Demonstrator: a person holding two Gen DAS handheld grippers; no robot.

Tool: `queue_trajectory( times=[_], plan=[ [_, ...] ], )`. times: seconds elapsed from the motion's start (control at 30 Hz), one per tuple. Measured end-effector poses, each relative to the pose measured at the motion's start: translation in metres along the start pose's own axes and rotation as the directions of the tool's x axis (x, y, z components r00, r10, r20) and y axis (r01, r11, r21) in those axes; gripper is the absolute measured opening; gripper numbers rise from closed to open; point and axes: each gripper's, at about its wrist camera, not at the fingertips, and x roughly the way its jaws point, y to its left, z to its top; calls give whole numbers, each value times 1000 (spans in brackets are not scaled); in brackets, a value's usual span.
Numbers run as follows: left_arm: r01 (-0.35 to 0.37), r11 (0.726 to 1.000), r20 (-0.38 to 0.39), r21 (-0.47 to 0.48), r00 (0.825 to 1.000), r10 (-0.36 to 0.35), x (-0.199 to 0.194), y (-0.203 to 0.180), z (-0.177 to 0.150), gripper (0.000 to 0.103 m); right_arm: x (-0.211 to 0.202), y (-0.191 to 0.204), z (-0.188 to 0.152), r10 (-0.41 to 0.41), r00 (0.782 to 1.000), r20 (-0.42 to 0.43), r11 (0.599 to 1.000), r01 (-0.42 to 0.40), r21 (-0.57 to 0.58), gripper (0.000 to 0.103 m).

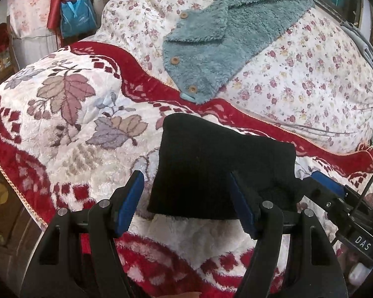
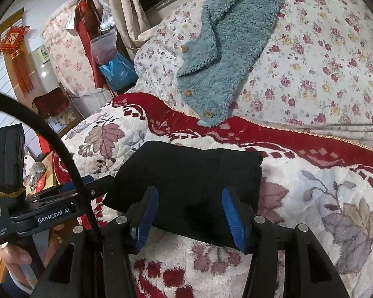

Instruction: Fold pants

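Left wrist view shows me the black pants (image 1: 218, 168) already folded into a compact, thick rectangle, lying on the red-and-cream blanket (image 1: 62, 114) of the bed, at the centre of my frame. I judge the folding nearly finished; at most a last tidy or a release is left. A teal fleece garment (image 1: 226, 47) lies at 12 o'clock, well apart and untouched.

My left tongs (image 1: 186, 203) stand wide: the inner pad meets the bundle's near edge, the other pad is off the cloth at 9 o'clock, so nothing is clamped.

In the right wrist view my right tongs (image 2: 190, 216) are about half open and straddle the bundle's near right corner. Both blue pads (image 2: 232, 217) lie against the fabric, but whether they squeeze it I cannot tell.
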Motion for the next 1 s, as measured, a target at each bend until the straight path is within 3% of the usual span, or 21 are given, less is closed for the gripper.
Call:
queue_trajectory(
  times=[1.0],
  plan=[
    [-26, 999, -6, 19, 1000, 26, 0, -4, -2, 70, 9, 0, -4, 39, 999, -29, 999, -38, 25, 52]
  ],
)
